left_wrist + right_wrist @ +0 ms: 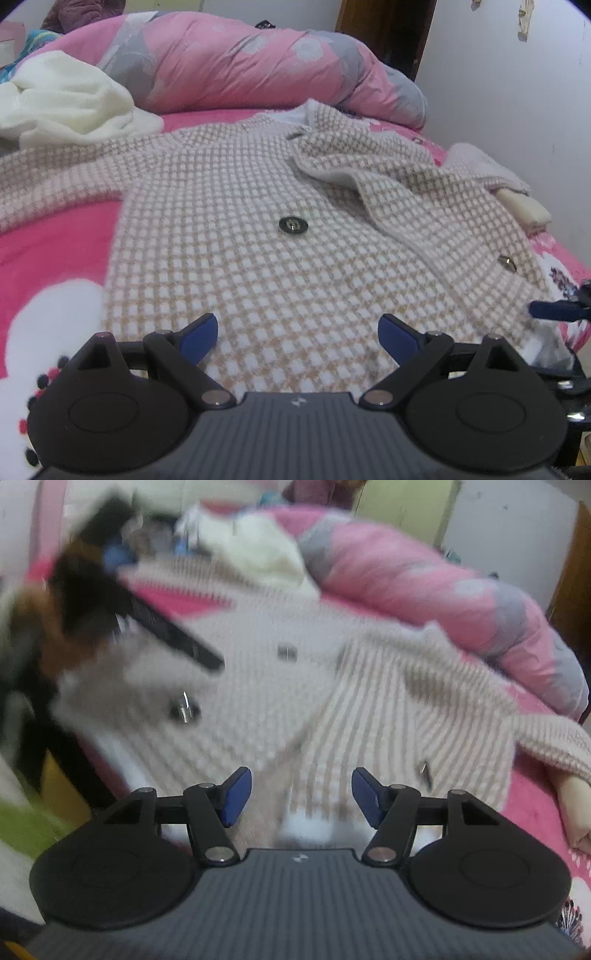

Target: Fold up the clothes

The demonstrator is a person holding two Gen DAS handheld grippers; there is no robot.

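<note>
A pink-beige and white checked knit cardigan (258,206) lies front up on the pink bed sheet (48,243), with dark round buttons (293,224) down its front and one front panel folded back on the right. My left gripper (299,332) hovers open over the cardigan's lower hem, with nothing between its blue pads (199,334). One blue finger of the right gripper (550,310) shows at the cardigan's right hem corner. The right wrist view is blurred: my right gripper (301,797) stands open over the cardigan (369,709) hem, pads apart from the cloth.
A rolled pink and grey quilt (251,62) lies along the back of the bed. A white garment (66,99) is heaped at the back left. A white wall (517,92) borders the bed on the right. The hand-held left gripper (85,590) appears blurred at the upper left.
</note>
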